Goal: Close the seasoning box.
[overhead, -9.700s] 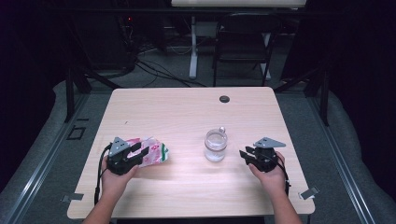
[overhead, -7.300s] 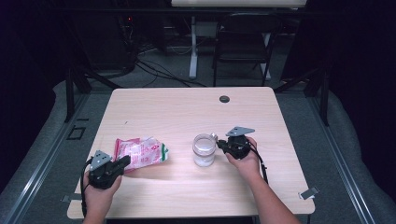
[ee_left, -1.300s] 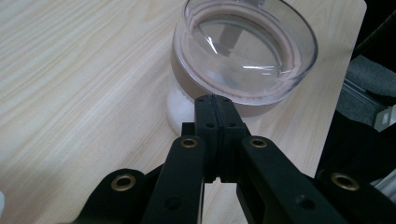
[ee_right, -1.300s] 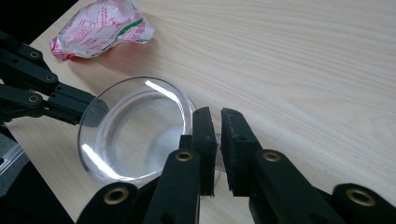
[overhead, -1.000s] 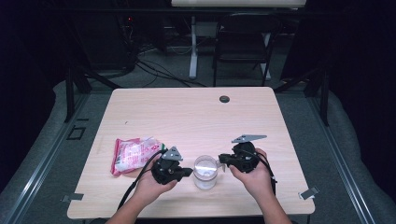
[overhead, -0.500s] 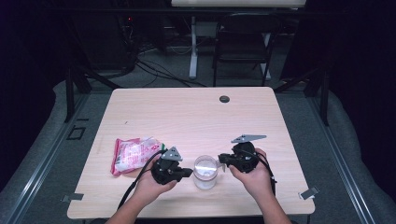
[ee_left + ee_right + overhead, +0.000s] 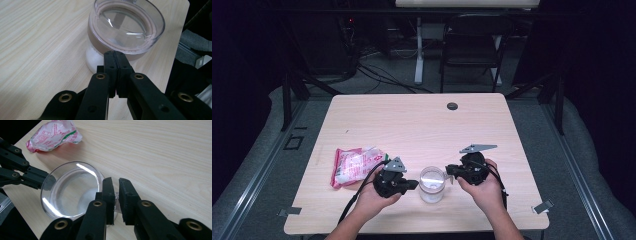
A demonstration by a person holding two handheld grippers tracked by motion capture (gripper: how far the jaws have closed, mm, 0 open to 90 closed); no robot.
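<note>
From the high view, the glass jar [image 7: 432, 183] stands near the counter's [image 7: 422, 125] front edge between the left tongs [image 7: 414, 184] and right tongs [image 7: 451, 171]; a nudge could tip it off. In the left gripper view, the left tongs [image 7: 115, 55] are pressed together against the jar [image 7: 125, 27]. In the right gripper view, the right tongs [image 7: 115, 185] pinch something clear at the jar's [image 7: 71, 191] side, hard to make out; a snack packet [image 7: 53, 135] lies beyond.

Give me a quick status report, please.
Left claw shut, tip at glass jar. Right claw slightly parted at jar's handle. Red-and-white packet off left, nothing blocking.
</note>
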